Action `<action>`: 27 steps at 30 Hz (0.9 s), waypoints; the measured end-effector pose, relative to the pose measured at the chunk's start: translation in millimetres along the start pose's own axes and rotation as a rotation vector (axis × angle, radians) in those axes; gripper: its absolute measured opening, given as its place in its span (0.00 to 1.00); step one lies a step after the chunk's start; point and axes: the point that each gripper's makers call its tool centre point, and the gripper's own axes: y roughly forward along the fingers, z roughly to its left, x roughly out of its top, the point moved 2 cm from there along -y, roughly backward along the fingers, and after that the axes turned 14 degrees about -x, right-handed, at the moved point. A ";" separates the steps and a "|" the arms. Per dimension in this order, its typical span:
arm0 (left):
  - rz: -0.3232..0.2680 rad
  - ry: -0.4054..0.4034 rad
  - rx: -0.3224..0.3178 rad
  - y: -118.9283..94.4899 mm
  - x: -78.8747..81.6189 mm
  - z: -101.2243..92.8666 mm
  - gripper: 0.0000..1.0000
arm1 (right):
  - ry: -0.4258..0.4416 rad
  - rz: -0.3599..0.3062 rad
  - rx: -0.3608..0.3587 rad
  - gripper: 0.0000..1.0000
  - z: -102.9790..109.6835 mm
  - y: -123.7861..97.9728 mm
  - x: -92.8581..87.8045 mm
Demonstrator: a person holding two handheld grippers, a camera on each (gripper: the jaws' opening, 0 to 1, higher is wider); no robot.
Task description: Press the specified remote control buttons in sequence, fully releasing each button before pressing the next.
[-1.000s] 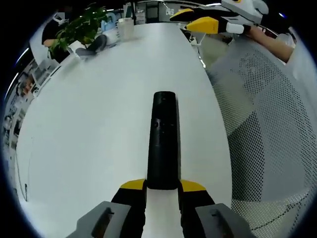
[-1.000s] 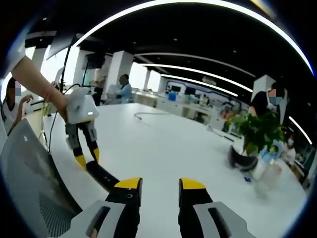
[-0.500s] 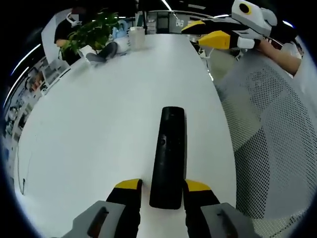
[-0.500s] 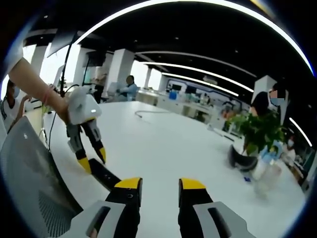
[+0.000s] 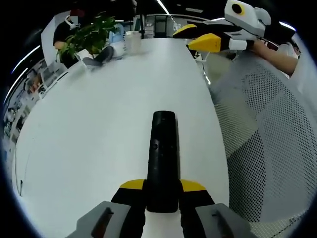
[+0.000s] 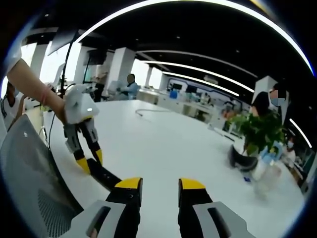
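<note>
slim black remote (image 5: pixel 162 158) seemingly clamped by left gripper (image 5: pixel 162 187); right gripper (image 6: pixel 160 184) agape.

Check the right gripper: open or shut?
Open. The right gripper's yellow-tipped jaws stand apart with bare white table between them, holding nothing.

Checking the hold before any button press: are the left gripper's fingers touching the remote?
Touching. In the left gripper view, the left gripper has both yellow-tipped fingers against the remote, no gap visible.
</note>
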 end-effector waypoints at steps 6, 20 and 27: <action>0.009 0.010 -0.014 1.6 -0.5 -6.9 0.25 | -0.023 0.029 0.061 0.25 12.4 1.7 -4.9; 0.033 0.056 -0.037 4.6 -2.5 -22.1 0.25 | -0.034 0.057 0.086 0.21 16.9 0.8 -9.4; 0.035 0.068 -0.044 6.2 -3.0 -29.2 0.25 | -0.056 0.070 0.099 0.21 19.7 0.7 -12.2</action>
